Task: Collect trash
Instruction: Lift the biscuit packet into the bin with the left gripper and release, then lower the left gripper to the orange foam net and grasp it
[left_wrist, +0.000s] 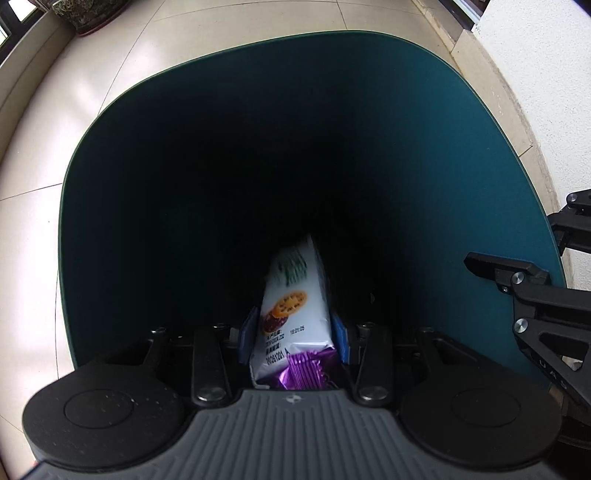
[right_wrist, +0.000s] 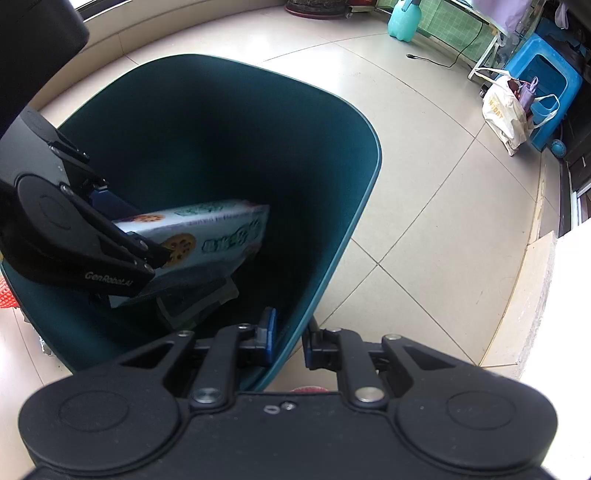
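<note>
The left gripper is clamped on a white biscuit packet, held inside the mouth of the dark green bin. The right gripper pinches the bin's rim, one finger on each side. If that pinch slips, the bin could tip; released crooked, the packet might lodge against the wall.

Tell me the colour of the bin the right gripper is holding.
Dark teal bin, clearest in the right wrist view.
</note>
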